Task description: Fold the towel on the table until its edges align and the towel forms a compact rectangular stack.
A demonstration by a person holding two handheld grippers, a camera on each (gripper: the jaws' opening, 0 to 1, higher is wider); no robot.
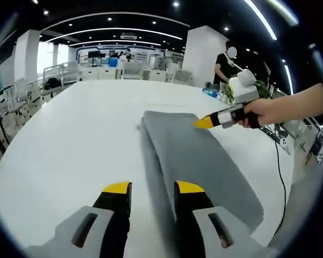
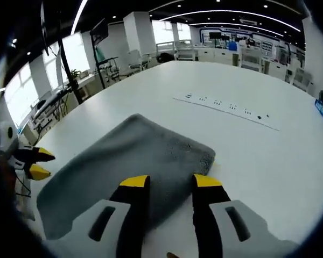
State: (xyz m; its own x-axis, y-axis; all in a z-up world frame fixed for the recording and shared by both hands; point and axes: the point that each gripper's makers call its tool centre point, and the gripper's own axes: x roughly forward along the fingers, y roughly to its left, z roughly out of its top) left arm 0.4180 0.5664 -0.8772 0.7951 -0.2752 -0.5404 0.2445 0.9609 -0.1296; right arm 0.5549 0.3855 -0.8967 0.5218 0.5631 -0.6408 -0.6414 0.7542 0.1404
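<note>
On the white table (image 1: 70, 140), which spreads wide and bare on all sides of the work, a grey towel (image 1: 199, 161) lies flat as a long, narrow folded strip. Left gripper view: the strip runs away from the camera, its near end lying just beyond the right-hand jaw of the left gripper (image 1: 153, 188), whose yellow-tipped jaws stand apart above bare tabletop and the towel's left edge, holding nothing. Same view, upper right: the right gripper (image 1: 204, 122), carried in a person's hand (image 1: 261, 112), hovers at the towel's far right edge; its yellow tips read as one point, so the jaw gap cannot be told from here. Right gripper view: the right gripper (image 2: 171, 181) shows its jaws apart, poised over the towel's (image 2: 134, 161) near rounded end, gripping nothing; the left gripper (image 2: 37, 164) appears at the left beyond the towel's far end. A thin line with small dark marks (image 2: 226, 110) crosses the table past the towel; the marks are too small to read.
</note>
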